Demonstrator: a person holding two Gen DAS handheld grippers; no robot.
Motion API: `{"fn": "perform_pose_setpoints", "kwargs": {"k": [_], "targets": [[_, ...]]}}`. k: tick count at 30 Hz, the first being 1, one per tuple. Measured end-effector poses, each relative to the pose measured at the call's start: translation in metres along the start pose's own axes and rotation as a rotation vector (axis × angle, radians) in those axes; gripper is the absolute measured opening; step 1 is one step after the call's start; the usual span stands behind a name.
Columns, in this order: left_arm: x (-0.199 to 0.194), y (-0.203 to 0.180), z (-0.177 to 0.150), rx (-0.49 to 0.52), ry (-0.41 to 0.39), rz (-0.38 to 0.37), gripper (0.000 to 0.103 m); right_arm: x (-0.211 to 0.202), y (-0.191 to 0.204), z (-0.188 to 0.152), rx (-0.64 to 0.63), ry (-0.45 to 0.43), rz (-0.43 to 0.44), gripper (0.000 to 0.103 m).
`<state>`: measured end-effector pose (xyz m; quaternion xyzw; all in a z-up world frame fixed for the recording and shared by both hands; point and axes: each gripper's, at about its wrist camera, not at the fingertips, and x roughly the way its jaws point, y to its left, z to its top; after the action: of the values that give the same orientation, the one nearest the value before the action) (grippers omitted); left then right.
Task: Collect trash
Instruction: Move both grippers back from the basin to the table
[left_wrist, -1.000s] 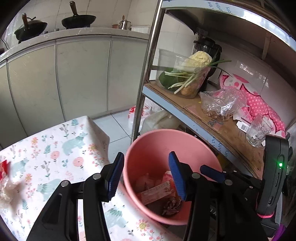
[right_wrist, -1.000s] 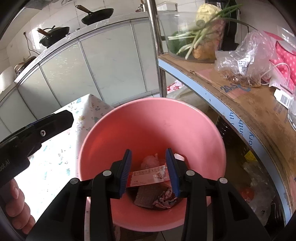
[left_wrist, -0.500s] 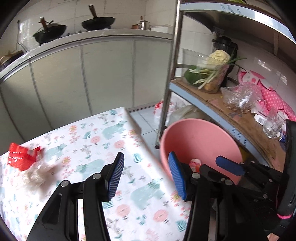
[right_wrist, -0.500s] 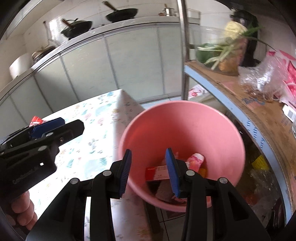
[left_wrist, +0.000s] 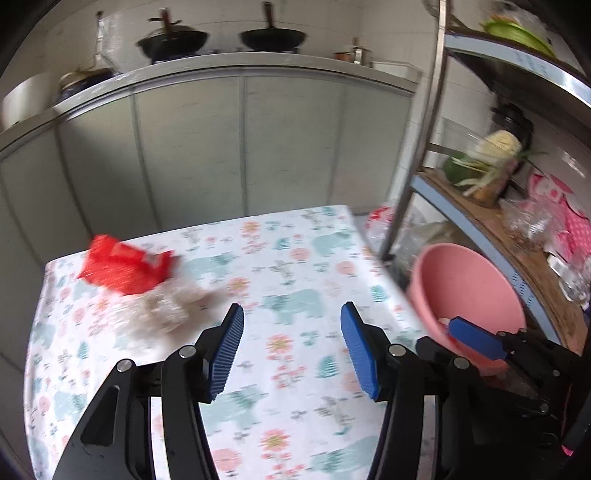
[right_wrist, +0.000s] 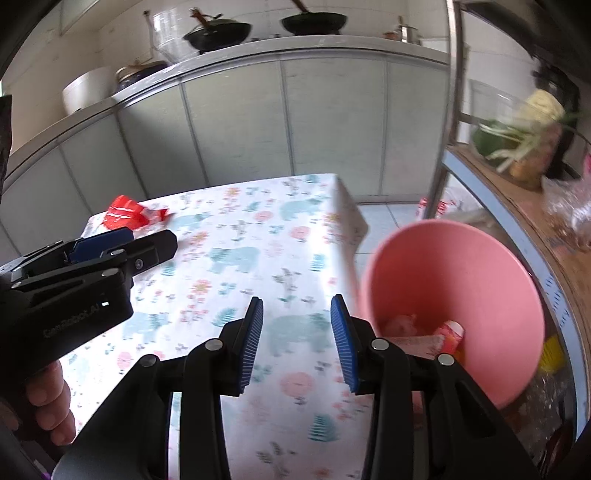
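Two grippers are held over the floral tablecloth-covered table (left_wrist: 295, 258). The left gripper (left_wrist: 291, 347) is spread wide with nothing between its blue pads; the right gripper (right_wrist: 297, 341) is likewise parted and empty. Two pieces of trash are seen on the cloth: one red crumpled wrapper (left_wrist: 125, 267) and, touching it, one pale crumpled clear bag (left_wrist: 168, 308). One round pink plastic bin (right_wrist: 454, 295) stands beside the table, with several scraps inside.
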<state>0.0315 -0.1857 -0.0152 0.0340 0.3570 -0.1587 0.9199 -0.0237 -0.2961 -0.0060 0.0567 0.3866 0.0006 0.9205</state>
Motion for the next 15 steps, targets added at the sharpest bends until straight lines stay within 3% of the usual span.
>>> {"fn": "perform_pose_setpoints", "kwargs": {"k": [5,12,15], "targets": [[-0.011,0.029,-0.009,-0.064,-0.016,0.047,0.054,0.006,0.031,0.005,-0.055,0.001,0.041,0.039],[-0.025,0.063,-0.019,-0.064,-0.040,0.186,0.054,0.013,0.067,0.006,-0.103,-0.002,0.104,0.039],[-0.036,0.083,-0.023,-0.102,-0.046,0.192,0.054,0.021,0.080,0.009,-0.096,0.008,0.141,0.039]]}}
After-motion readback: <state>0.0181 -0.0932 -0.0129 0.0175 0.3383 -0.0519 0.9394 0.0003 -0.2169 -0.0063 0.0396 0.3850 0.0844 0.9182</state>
